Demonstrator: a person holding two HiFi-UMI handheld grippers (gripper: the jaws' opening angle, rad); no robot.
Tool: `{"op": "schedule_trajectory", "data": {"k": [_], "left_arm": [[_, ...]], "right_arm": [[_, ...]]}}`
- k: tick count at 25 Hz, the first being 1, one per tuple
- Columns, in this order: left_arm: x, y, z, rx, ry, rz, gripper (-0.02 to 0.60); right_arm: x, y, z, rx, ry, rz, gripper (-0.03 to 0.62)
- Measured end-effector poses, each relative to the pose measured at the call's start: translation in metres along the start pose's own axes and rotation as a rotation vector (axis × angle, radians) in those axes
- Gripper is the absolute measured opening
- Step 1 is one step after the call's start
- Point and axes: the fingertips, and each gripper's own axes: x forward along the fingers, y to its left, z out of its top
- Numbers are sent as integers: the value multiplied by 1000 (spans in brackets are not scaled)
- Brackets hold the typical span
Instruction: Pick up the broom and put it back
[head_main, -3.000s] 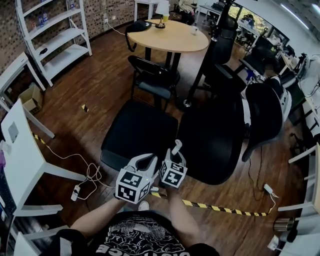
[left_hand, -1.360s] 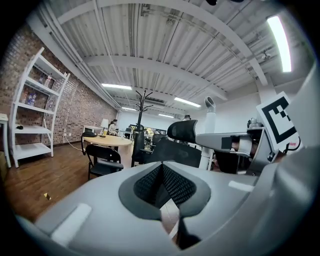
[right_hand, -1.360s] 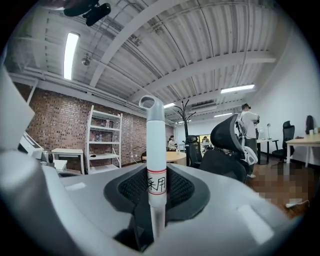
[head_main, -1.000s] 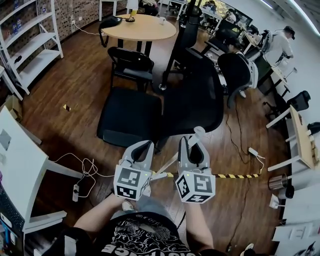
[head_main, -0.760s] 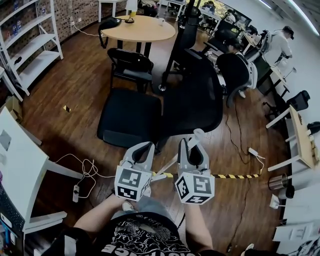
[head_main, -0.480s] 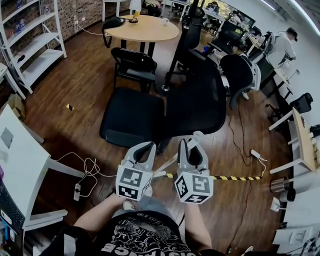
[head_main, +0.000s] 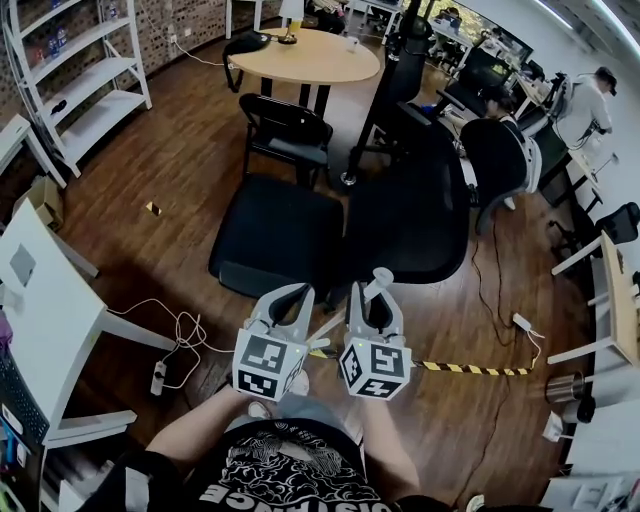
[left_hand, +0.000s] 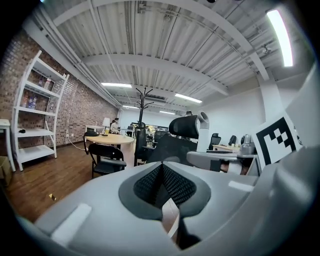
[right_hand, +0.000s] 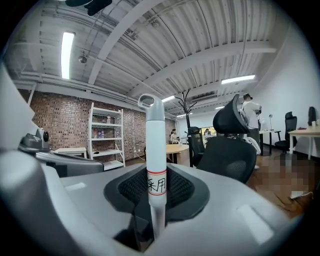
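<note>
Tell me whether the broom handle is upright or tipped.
Roughly upright. In the right gripper view the white broom handle rises straight up out of the right gripper, which is closed on it, with no visible lean.

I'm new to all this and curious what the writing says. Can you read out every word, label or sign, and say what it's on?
"?用": label on the broom handle; the second character reads 用, the first is unclear.
T-shirt print: cut off by the frame, unreadable.
Marker cubes: black-and-white patterns only, no words.
</note>
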Motion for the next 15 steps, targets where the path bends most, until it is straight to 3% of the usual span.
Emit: {"op": "schedule_trajectory", "data": {"k": [15], "left_arm": [[31, 31, -4, -5, 24, 72, 5]], "right_arm": [[76, -7, -81, 26, 129, 45, 89]]}}
